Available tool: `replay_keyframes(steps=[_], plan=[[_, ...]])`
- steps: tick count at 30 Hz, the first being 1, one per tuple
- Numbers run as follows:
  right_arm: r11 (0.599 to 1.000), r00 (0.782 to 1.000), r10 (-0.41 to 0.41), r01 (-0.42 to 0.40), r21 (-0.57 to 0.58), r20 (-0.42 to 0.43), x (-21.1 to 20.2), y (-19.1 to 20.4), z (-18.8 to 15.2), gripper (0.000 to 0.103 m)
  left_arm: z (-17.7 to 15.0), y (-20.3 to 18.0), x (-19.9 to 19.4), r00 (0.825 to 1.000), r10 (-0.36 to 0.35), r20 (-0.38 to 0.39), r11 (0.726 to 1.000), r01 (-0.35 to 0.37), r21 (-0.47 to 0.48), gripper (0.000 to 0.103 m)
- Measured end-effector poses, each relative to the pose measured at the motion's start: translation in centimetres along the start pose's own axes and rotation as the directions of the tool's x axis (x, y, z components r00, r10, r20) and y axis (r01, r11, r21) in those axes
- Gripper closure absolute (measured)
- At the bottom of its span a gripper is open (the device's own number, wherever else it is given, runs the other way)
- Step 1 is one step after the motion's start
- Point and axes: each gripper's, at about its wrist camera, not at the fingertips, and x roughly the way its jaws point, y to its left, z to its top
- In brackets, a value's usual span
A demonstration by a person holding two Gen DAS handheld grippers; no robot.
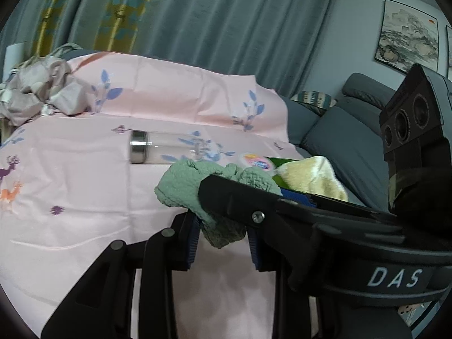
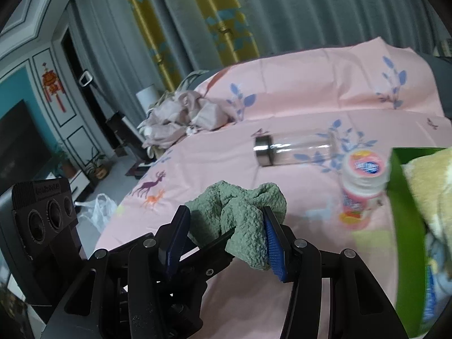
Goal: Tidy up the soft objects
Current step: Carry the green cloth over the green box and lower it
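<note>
Green cloth [image 2: 240, 220]: crumpled, raised above the pink sheet [image 2: 310, 107], gripped from both sides.
Left hand-held gripper [image 1: 223, 237]: jaws narrow, pinching the cloth's lower fold.
Right hand-held gripper [image 2: 226, 237]: jaws half apart, blue pads pressing the cloth's bunched body.
Glass bottle [image 2: 293, 149]: lying on the sheet beyond the cloth.
Green box [image 2: 406, 214]: right of the cloth, holding a yellow towel [image 2: 429, 186].

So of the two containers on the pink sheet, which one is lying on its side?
The clear bottle with the metal cap lies on its side; the small pink-labelled white bottle beside the green box stands upright.
</note>
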Motion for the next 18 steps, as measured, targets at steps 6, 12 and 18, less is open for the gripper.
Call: replay_keyframes(steps=[6, 12, 18], plan=[[0.988, 0.991, -0.133, 0.134, 0.076, -0.014, -3.6, -3.8, 0.8, 0.050, 0.7, -4.7, 2.3, 0.997, -0.065, -0.034, 0.997, 0.066, 0.033, 0.076], [0.963, 0.975, -0.224, 0.221, 0.153, 0.002, -7.3, -7.9, 0.7, 0.050, 1.0, -9.5, 4.4, 0.986, -0.151, -0.075, 0.985, 0.156, 0.073, 0.076], [0.930, 0.956, -0.292, 0.286, 0.230, -0.008, -9.5, -11.4, 0.2, 0.050, 0.6, -12.9, 7.1, 0.967, -0.212, -0.144, 0.970, 0.226, 0.086, 0.076]])
